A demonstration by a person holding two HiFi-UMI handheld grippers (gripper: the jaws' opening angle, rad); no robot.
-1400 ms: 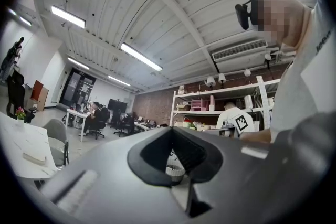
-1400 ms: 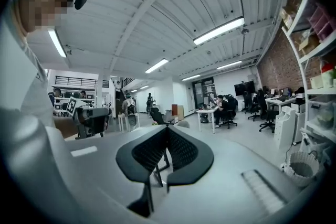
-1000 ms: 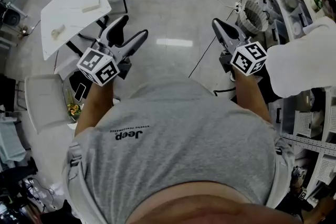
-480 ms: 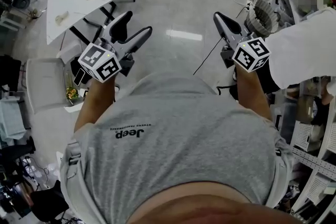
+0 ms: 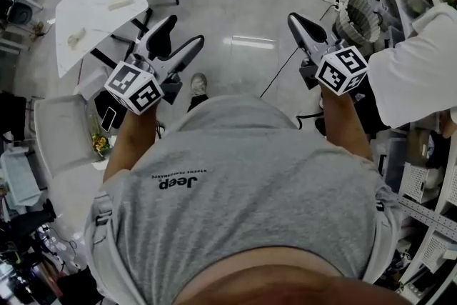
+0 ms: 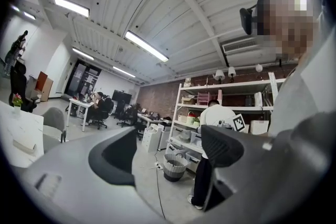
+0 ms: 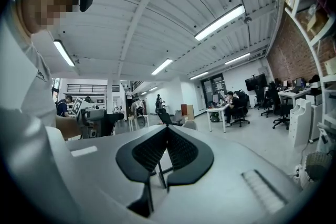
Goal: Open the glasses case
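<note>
I cannot pick out a glasses case for certain in any view. Two small pale objects (image 5: pixel 120 1) lie on a white table (image 5: pixel 93 18) at the far left of the head view, too small to identify. My left gripper (image 5: pixel 178 36) is held in the air in front of my chest, its jaws open and empty; the left gripper view (image 6: pixel 168 149) shows only the room between them. My right gripper (image 5: pixel 296 21) is also raised, and its jaws are shut with nothing between them (image 7: pixel 167 139). Both point out over the floor.
I am standing on a shiny grey floor, with my shoe (image 5: pixel 198 84) showing below the grippers. A grey chair (image 5: pixel 61 132) stands at the left. At the right are shelving (image 5: pixel 421 175), a striped waste basket (image 5: pixel 357 18) and a person in white (image 5: pixel 414 75). A cable (image 5: pixel 278 75) runs across the floor.
The head view has shifted slightly over the floor, and my shoe has come into sight. Both grippers stay raised in much the same pose, left open and right shut.
</note>
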